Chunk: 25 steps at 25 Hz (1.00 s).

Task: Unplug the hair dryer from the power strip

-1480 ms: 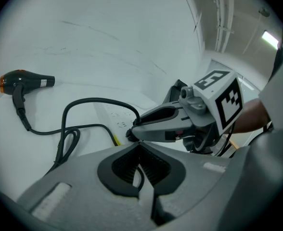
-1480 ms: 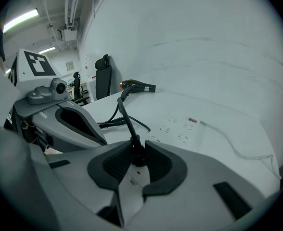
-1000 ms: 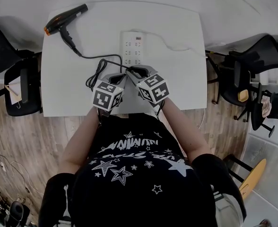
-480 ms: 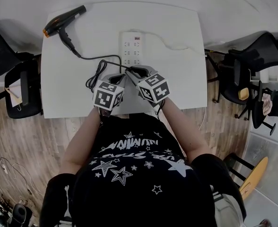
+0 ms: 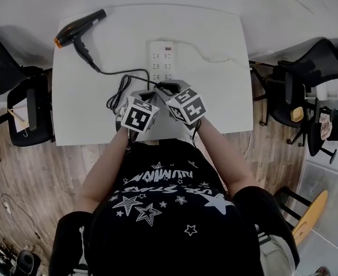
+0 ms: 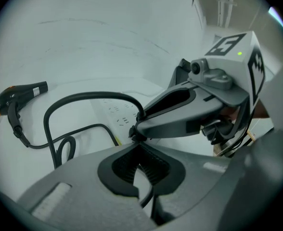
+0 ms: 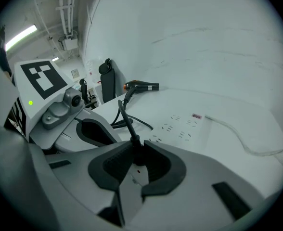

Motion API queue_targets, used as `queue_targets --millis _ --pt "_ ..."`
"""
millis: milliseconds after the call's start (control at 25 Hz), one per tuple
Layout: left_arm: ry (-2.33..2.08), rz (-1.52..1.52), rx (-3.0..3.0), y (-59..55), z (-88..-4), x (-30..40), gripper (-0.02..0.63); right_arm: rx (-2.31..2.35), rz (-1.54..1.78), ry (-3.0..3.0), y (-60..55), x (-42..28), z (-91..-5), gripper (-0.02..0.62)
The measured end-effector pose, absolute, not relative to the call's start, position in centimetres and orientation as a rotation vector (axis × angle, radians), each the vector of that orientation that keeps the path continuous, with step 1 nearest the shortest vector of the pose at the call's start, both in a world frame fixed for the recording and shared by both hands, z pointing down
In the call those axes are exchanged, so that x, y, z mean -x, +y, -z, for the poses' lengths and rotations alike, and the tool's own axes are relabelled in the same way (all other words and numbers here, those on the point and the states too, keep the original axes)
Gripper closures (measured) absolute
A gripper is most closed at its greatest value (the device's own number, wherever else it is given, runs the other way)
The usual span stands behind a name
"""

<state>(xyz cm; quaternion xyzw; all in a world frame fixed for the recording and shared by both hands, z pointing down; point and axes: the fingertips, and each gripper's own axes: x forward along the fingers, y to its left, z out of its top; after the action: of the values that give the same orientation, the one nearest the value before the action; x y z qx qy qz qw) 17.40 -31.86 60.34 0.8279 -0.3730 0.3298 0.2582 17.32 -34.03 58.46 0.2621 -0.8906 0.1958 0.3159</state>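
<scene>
Right gripper [image 7: 135, 147] clamps the black plug [image 7: 136, 153] at the white power strip's [image 5: 162, 59] near end — ready to pull. Left gripper [image 6: 137, 148] has jaws nearly together and empty — likely bracing the strip. Black-and-orange hair dryer [image 5: 77, 27] lies at the white worktop's [image 5: 215, 96] far-left corner.

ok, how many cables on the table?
2. The black cord runs from the hair dryer to the power strip, near end; the white cord leaves its far end, trailing right. More may be hidden.

The left gripper [image 5: 141, 95] rolls about its own axis, so its marker cube [image 5: 139, 115] now sits further right, closer to the right gripper [image 5: 164, 89]. The right gripper's jaws have just been closing slightly on the plug [image 7: 133, 144].
</scene>
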Motion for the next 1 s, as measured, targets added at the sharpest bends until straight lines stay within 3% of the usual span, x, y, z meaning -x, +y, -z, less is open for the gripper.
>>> queue_targets --millis 280,1000 --pt "-0.966 -0.893 -2.234 -31.61 -60.41 -17.47 0.6 -0.671 -0.592 -2.387 -34.08 -17.75 -58.37 0.522" --pt "-0.966 -0.909 -2.218 -31.42 -60.48 -17.35 0.6 -0.66 -0.412 -2.407 -33.56 -17.42 -57.74 0.526"
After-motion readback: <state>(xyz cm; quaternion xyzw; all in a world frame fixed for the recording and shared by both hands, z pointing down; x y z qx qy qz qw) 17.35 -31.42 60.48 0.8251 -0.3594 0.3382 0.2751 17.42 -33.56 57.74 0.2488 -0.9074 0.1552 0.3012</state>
